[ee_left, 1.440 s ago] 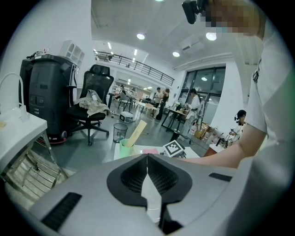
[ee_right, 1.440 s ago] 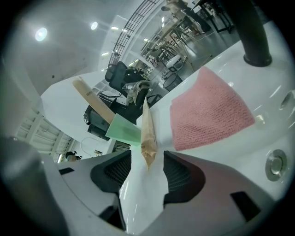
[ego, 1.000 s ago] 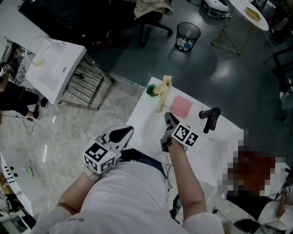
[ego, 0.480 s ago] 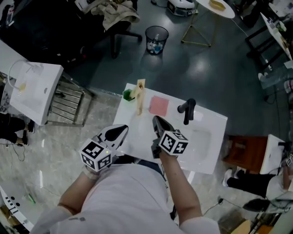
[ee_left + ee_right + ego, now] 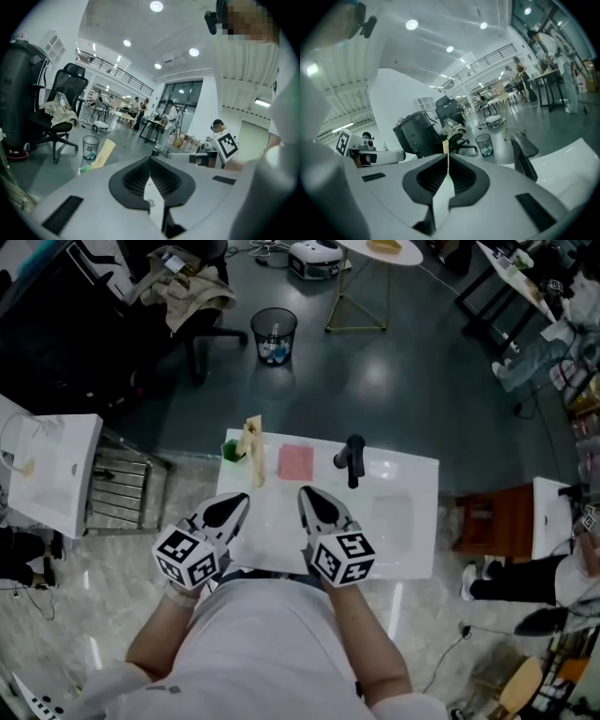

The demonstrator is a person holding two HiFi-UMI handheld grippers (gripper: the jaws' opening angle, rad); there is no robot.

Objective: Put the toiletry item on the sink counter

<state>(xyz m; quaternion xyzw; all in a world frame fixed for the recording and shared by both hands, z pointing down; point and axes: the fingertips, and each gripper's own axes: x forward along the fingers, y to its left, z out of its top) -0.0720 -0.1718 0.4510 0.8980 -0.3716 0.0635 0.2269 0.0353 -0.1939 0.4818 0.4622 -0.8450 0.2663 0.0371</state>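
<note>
A white sink counter with a basin and a black faucet stands in front of me. At its far left a tan, tube-like toiletry item stands next to a small green thing and a flat pink item. My left gripper hovers over the counter's near left edge, shut and empty. My right gripper is beside it, also shut and empty. The tan item shows past the left gripper in its own view. The right gripper points toward the tan item's tip, with the faucet to its right.
A mesh waste bin and a chair draped with clothes stand on the dark floor beyond the counter. A second white sink and a metal rack are at the left. At the right, a wooden stool adjoins the counter.
The head view has swung so the counter sits more central. My right gripper has drawn back from the tan item toward the near edge. The left gripper stays shut beside it.
</note>
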